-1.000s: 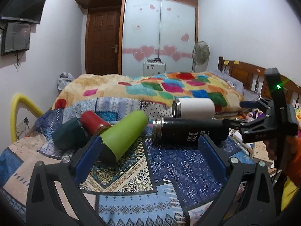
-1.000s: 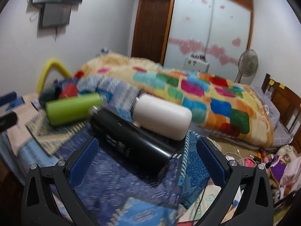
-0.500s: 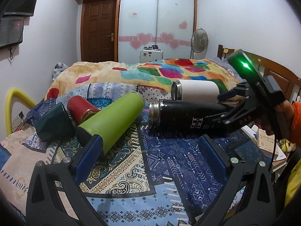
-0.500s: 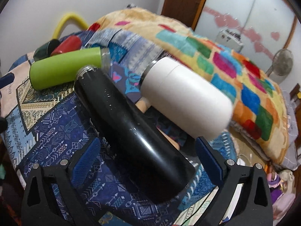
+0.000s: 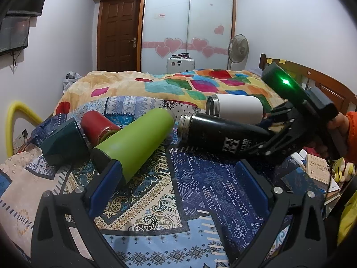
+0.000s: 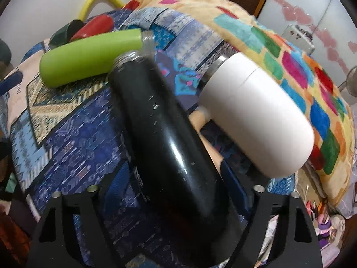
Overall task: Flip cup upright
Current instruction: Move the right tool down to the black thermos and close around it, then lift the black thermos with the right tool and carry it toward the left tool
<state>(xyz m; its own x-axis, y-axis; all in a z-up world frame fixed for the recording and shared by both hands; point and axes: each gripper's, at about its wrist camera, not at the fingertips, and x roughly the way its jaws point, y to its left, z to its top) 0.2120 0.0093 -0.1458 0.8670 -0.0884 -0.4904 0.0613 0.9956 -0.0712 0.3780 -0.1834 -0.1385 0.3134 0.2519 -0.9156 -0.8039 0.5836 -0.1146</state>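
Note:
A black flask (image 5: pixel 219 134) lies on its side on the patterned cloth (image 5: pixel 200 187), open mouth to the left. It fills the right wrist view (image 6: pixel 165 131). My right gripper (image 6: pixel 176 178) has its blue-padded fingers on both sides of the flask's base end; the same gripper shows in the left wrist view (image 5: pixel 267 138). My left gripper (image 5: pixel 178 185) is open and empty, low over the cloth in front of the flasks.
A green flask (image 5: pixel 133 143), a red cup (image 5: pixel 98 127), a dark green cup (image 5: pixel 64 143) and a white flask (image 5: pixel 236 109) also lie on their sides. A quilted bed (image 5: pixel 178 84) lies behind. Books (image 5: pixel 316 167) sit at the right edge.
My right gripper has moved in along the black flask and its fingers have closed in around the base end. The left gripper has edged closer and stays open.

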